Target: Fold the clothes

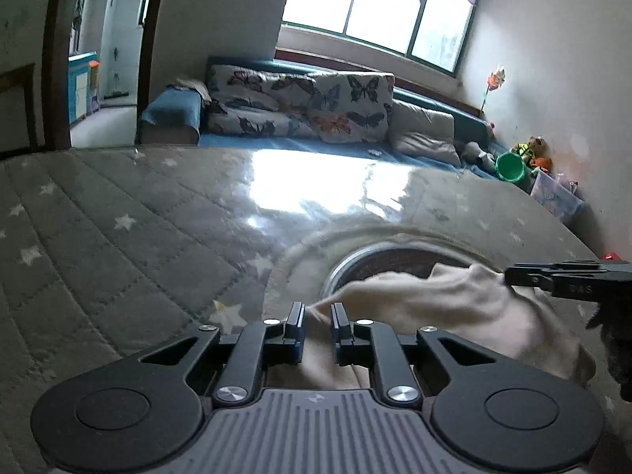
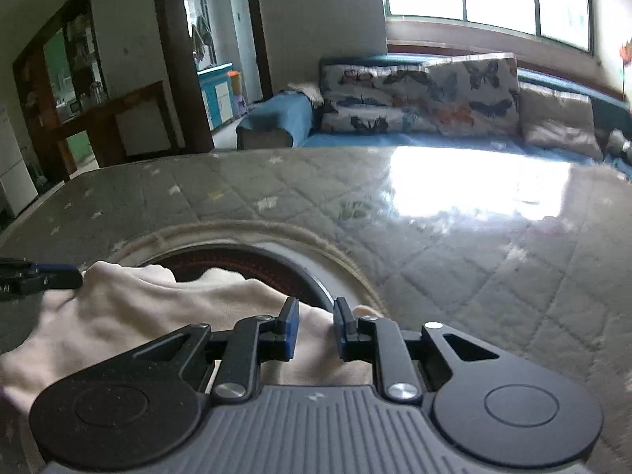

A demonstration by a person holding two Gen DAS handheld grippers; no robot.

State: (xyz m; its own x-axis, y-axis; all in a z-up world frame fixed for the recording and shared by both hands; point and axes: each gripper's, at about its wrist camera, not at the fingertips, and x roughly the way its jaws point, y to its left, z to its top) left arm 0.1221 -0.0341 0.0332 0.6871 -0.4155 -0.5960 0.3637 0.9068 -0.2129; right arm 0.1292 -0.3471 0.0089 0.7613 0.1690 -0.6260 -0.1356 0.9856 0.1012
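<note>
- Left wrist view: grey quilted table cover (image 1: pixel 98 205) with pale stars, under a glossy clear sheet that mirrors the window (image 1: pixel 379 8).
- Beyond the table's far edge stands a blue sofa (image 1: pixel 276 142) with butterfly cushions (image 1: pixel 300 102); a green bucket (image 1: pixel 510 166) and soft toys sit off its right end, by the wall.
- Set into the table is a round dark inset (image 1: pixel 387 260) with a metal rim; a cream garment (image 1: pixel 434 308) lies across its near side.
- Left gripper (image 1: pixel 318 318) has its jaws drawn close on a fold of the cream garment, cloth pinched between the blue pads.
- Right gripper (image 1: pixel 509 276) enters from the right edge, its tip nipped on the garment's far corner; small print on its finger is too blurred to read.

- Right wrist view: same table cover (image 2: pixel 474 276), window glare on it, sofa (image 2: pixel 355 140) behind the table, a doorway and a dark wooden cabinet to the sofa's left.
- Cream garment (image 2: pixel 138 316) is draped over the near rim of the round inset (image 2: pixel 245 264).
- Right gripper (image 2: pixel 316 322) has its jaws narrow, gripping a ridge of the garment.
- Left gripper (image 2: pixel 75 274) pokes in from the left edge, closed on the garment's corner; most of it is cut off.
- Garment's near part is hidden under both gripper bodies.
</note>
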